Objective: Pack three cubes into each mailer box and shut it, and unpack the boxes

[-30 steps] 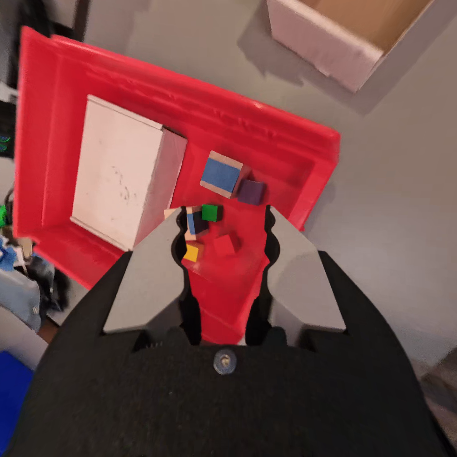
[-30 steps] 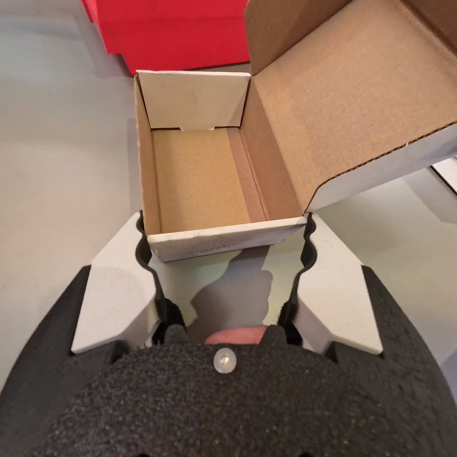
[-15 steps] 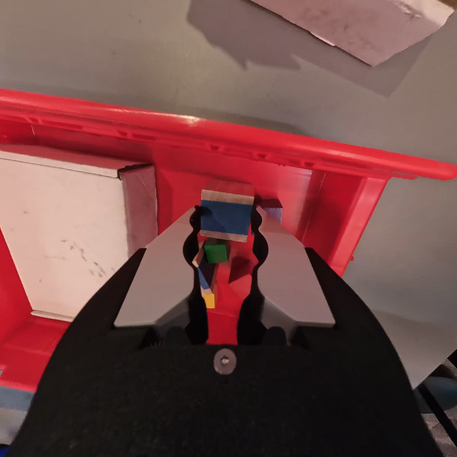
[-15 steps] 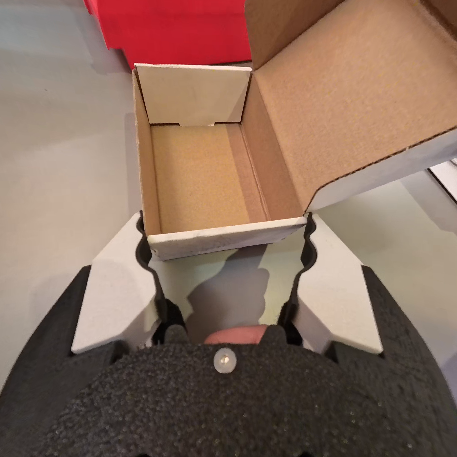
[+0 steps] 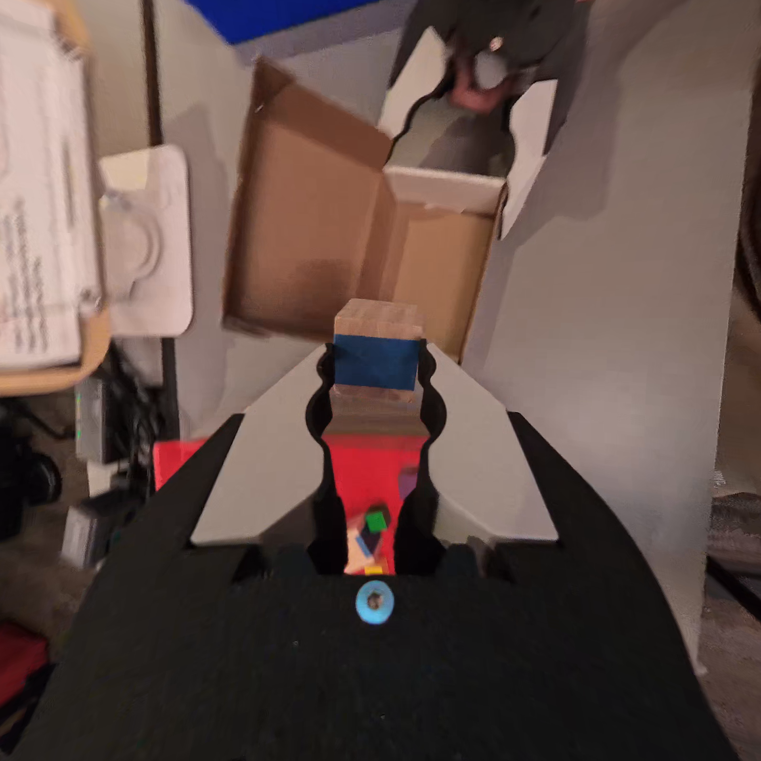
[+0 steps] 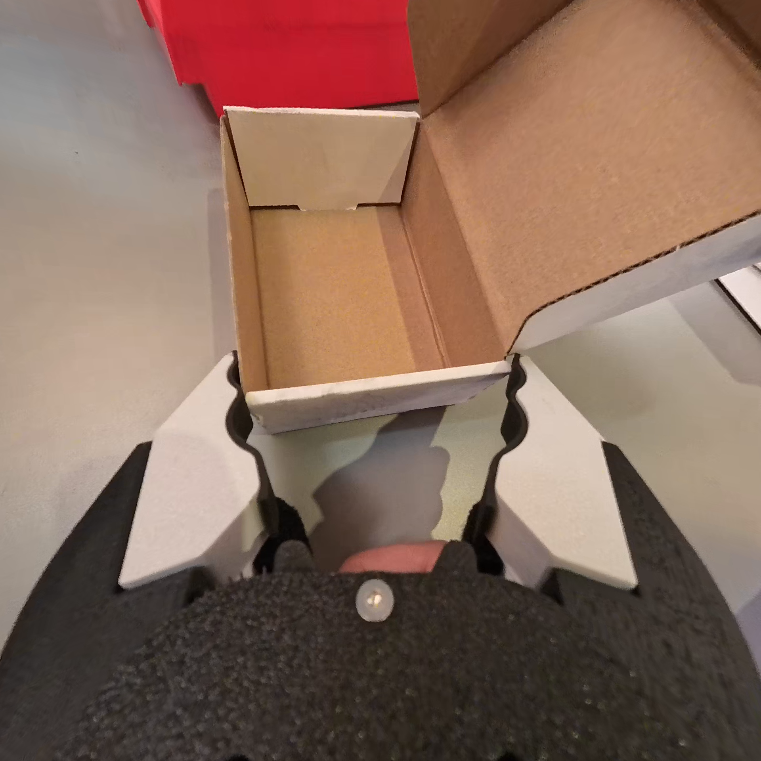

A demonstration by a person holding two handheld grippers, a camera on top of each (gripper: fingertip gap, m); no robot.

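The left tongs (image 5: 375,362) are clamped on a wooden cube (image 5: 376,356) with a blue painted face and bare pale wood above and below it, held at the fingertips up off the desk (image 5: 609,288). Beyond it, the open mailer box (image 5: 444,263) lies on the pale grey desk, brown corrugated card inside and white outside, its lid folded out to the left. Below the cube, between the grey wavy-edged fingers (image 5: 271,461), a red plastic bin (image 5: 366,465) holds smaller cubes: a green cube (image 5: 376,523), a purple cube (image 5: 407,479) at the right, and a few mixed ones (too blurred to tell apart). At far left, white papers (image 5: 37,197) lie on a tan surface.

The right tongs (image 6: 372,383) stand wide open, their fingertips flanking the near white wall of the mailer box (image 6: 329,296) without clearly pressing it. The box's floor is bare brown card, and its lid (image 6: 576,164) leans open to the right, showing a fluted cut edge. The red bin (image 6: 296,49) sits just past the box's far wall.
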